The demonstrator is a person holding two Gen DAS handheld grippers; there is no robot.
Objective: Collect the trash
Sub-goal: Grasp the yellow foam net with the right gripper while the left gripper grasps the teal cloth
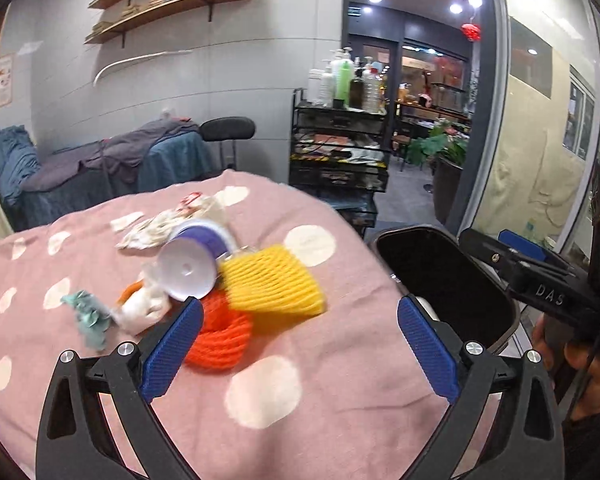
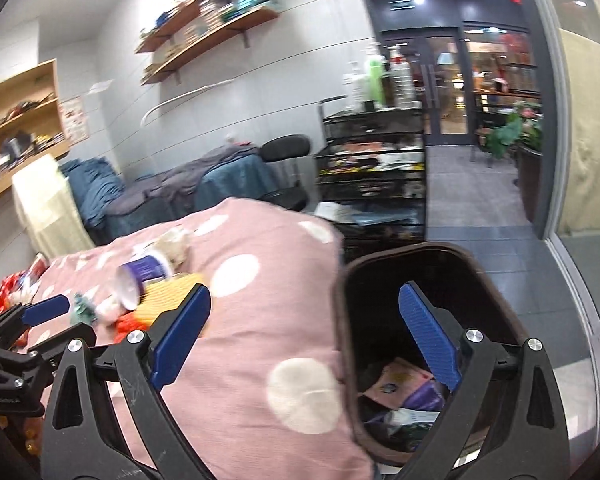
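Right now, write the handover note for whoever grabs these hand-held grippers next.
Left hand-held gripper: open, empty, above the trash pile.
Right hand-held gripper: open, empty, at the bin's rim.
On the pink spotted cover: purple cup, yellow foam net, orange foam net, crumpled paper, teal scrap.
Done: several wrappers lie in the bin.
Left: everything on the cover.
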